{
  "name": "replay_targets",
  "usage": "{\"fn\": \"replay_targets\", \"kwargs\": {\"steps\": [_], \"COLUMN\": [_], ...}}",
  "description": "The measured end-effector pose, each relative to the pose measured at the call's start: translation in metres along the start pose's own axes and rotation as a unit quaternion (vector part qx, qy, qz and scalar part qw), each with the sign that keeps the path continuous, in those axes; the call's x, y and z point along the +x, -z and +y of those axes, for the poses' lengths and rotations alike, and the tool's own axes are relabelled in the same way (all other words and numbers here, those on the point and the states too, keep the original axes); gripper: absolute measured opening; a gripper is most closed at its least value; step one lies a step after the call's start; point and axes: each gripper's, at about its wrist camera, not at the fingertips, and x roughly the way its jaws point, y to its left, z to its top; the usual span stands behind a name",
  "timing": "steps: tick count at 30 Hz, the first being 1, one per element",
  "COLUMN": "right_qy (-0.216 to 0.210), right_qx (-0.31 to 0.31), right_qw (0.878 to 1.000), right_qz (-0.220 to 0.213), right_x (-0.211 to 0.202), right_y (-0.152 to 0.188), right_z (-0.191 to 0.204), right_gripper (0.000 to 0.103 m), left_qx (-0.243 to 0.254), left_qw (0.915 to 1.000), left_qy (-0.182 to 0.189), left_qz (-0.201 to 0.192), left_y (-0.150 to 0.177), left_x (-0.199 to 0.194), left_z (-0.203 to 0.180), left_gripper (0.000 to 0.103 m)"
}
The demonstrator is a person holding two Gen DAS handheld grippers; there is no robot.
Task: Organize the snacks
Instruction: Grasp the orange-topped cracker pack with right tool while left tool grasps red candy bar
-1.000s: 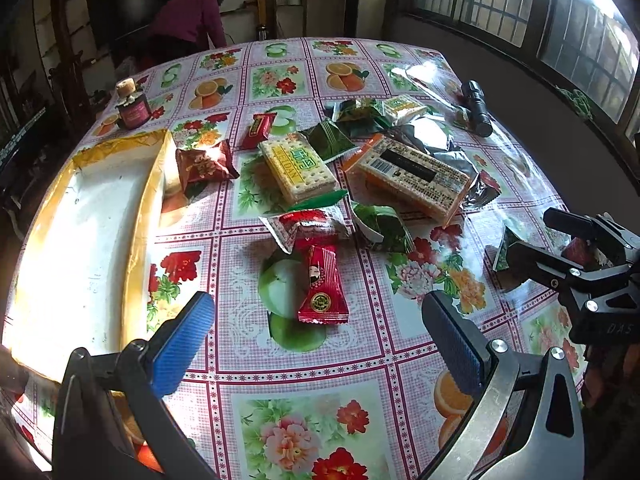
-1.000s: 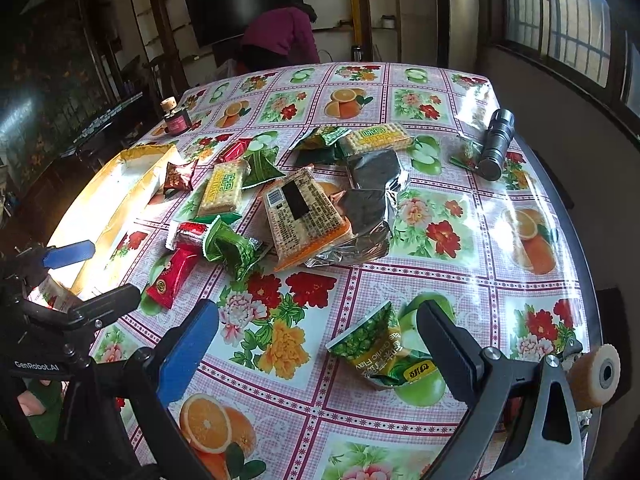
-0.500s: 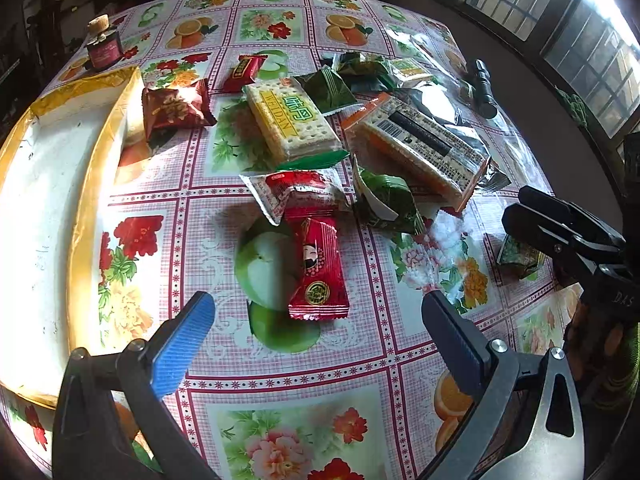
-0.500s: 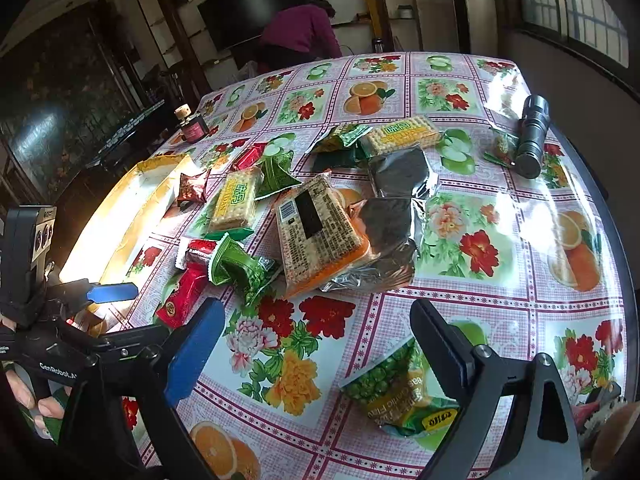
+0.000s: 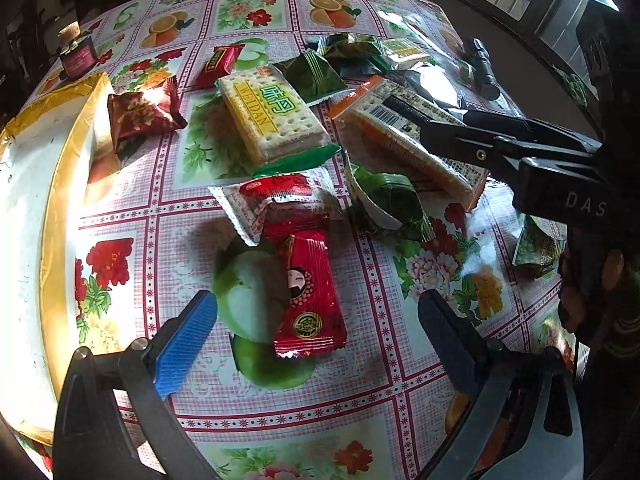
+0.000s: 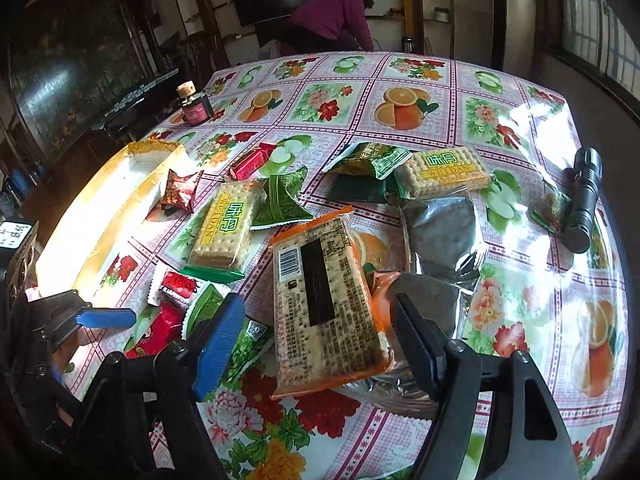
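Several snack packs lie scattered on a floral tablecloth. My left gripper [image 5: 316, 320] is open, low over a red candy pack [image 5: 308, 300] that lies between its fingers. My right gripper [image 6: 316, 332] is open, with the orange-edged cracker pack [image 6: 324, 304] between its fingers. A yellow WEIDAN cracker pack [image 5: 272, 112] lies behind the red pack and also shows in the right wrist view [image 6: 224, 228]. A gold-rimmed white box [image 5: 36, 208] lies open at the left. Green packs [image 5: 392, 200] and a dark red pack [image 5: 140, 114] lie among them.
A black flashlight [image 6: 582, 200] lies at the table's right edge. A small corked bottle [image 6: 194, 106] stands at the far left. Silver foil bags [image 6: 440, 232] lie right of the cracker pack. A person in purple [image 6: 332, 20] bends over behind the table.
Both grippers have moved forward and down. The left is now closer over the red candy pack. The right has left the green pea pack and now straddles the orange-edged cracker pack.
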Motion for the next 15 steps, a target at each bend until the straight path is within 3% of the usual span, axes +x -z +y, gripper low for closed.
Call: {"fn": "replay_targets", "kwargs": {"steps": [3,5,7,10,11,12,15], "right_qy": [0.006,0.020,0.023,0.027,0.031,0.033,0.020], "right_qx": [-0.025,-0.042,-0.059,-0.073,-0.079,-0.078,-0.048], "right_qw": [1.000,0.999,0.997,0.994,0.994,0.994,0.997], "right_qz": [0.013,0.028,0.044,0.071,0.070,0.067,0.058], "right_x": [0.009,0.018,0.027,0.043,0.045,0.045,0.039], "right_y": [-0.006,-0.009,-0.009,-0.007,-0.005,-0.004,-0.001], "right_z": [0.006,0.010,0.014,0.019,0.022,0.023,0.020], "right_gripper": [0.075,0.071,0.067,0.056,0.056,0.055,0.054], "left_qx": [0.005,0.011,0.015,0.016,0.018,0.021,0.031], "left_qw": [0.9999,0.9996,0.9992,0.9991,0.9990,0.9988,0.9982], "left_qy": [-0.010,-0.023,-0.034,-0.036,-0.039,-0.041,-0.049], "left_qz": [-0.003,-0.009,-0.012,-0.014,-0.014,-0.013,-0.013], "left_y": [-0.001,-0.001,-0.002,-0.003,-0.003,-0.004,-0.003], "left_x": [0.000,-0.001,-0.003,-0.005,-0.005,-0.005,-0.005], "left_z": [0.000,0.000,0.001,0.003,0.003,0.003,-0.002], "left_gripper": [0.093,0.080,0.060,0.043,0.038,0.027,0.021]}}
